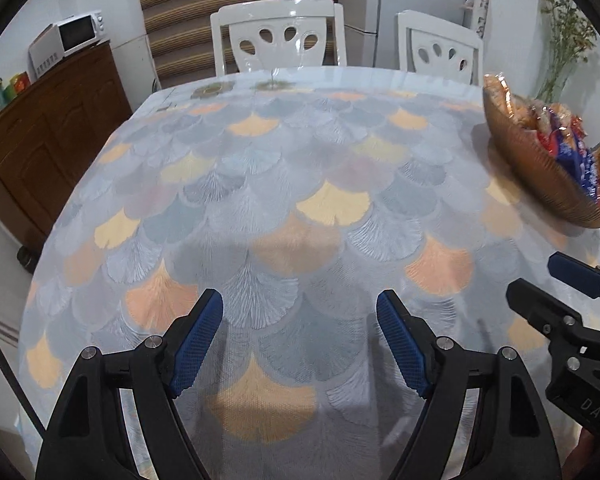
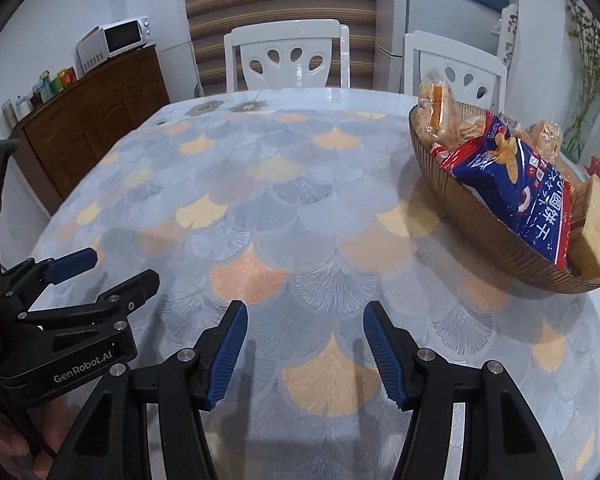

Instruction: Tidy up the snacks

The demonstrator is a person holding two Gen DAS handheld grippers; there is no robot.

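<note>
Left wrist view: the left gripper (image 1: 300,336) hovers over the fan-patterned tablecloth (image 1: 284,184), jaws wide apart, empty.

Right wrist view: the right gripper (image 2: 304,340) is part-open, empty; the ribbed amber snack bowl (image 2: 496,248) of packets sits by the table's right edge.

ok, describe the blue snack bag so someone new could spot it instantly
Start at the table with the fan-pattern cloth; on its right side sits a ribbed amber bowl heaped with snacks. The blue snack bag lies on top across it: the only blue-and-red pack with white lettering, among clear-wrapped pale crackers.
</note>
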